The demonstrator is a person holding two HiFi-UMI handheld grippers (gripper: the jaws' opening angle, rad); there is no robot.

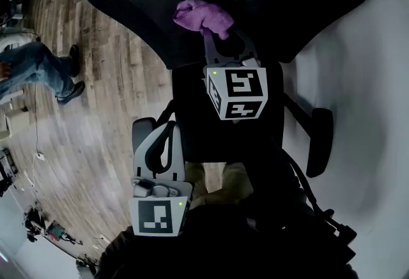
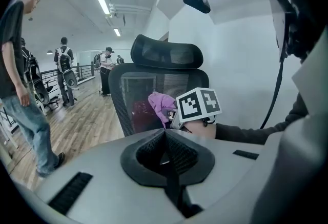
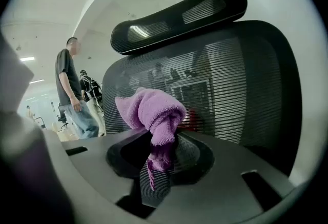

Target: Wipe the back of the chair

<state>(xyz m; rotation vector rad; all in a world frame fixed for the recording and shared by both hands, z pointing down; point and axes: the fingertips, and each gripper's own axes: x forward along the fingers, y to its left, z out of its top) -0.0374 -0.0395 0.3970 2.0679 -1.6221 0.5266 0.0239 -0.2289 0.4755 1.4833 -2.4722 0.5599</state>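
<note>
My right gripper has its jaws clamped on the bunched purple cloth, held up at the office chair's mesh back. My left gripper sits lower, jaws together with nothing between them.

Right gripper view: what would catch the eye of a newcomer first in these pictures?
The purple cloth, bunched and clamped in the right gripper, stands out against the black mesh chair back right behind it. The left gripper, shut and empty, hangs nearer the person.
</note>
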